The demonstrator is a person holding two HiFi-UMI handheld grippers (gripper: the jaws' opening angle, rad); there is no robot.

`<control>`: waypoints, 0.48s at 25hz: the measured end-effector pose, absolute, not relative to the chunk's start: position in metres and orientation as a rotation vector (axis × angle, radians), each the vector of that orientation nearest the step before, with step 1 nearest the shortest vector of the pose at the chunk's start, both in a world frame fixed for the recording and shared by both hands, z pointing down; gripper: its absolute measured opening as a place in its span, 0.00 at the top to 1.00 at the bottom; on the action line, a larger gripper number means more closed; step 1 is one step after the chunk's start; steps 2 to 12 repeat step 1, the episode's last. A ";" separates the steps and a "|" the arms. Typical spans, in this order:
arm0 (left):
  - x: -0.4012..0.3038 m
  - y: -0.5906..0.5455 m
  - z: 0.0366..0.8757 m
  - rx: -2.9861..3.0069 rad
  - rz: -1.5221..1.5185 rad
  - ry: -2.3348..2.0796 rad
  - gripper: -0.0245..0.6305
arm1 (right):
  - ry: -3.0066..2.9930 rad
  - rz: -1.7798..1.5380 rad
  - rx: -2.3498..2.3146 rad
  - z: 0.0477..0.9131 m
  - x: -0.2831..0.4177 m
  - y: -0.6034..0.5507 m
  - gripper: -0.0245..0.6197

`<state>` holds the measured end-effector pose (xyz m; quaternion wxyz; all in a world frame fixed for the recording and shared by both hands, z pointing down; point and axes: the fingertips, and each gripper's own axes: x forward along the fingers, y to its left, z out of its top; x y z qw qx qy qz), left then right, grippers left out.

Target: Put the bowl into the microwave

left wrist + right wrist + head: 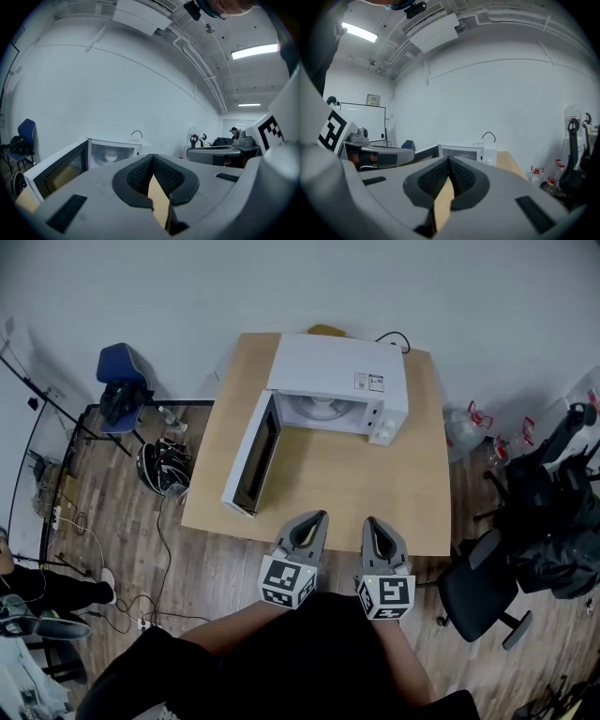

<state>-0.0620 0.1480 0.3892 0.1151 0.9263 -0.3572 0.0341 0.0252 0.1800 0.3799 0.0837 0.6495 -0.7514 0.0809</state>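
Both grippers shut and empty, parked at the near table edge.
Left gripper (317,519) and right gripper (372,523): grey moulded jaws, ribbed black pads pressed together. On the bare wooden table (375,493), a boxy white microwave (337,371) with its door (253,451) swung open. A pale round shape (323,409) is seen inside, possibly the bowl. If so, placement is judged done.
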 end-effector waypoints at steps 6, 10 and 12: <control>-0.062 0.147 0.391 2.707 0.098 -1.045 0.94 | -2.242 0.244 1.951 0.380 0.026 0.179 0.87; -0.062 0.147 0.391 2.707 0.098 -1.045 0.94 | -2.242 0.244 1.951 0.380 0.026 0.179 0.87; -0.062 0.147 0.391 2.707 0.098 -1.045 0.94 | -2.242 0.244 1.951 0.380 0.026 0.179 0.87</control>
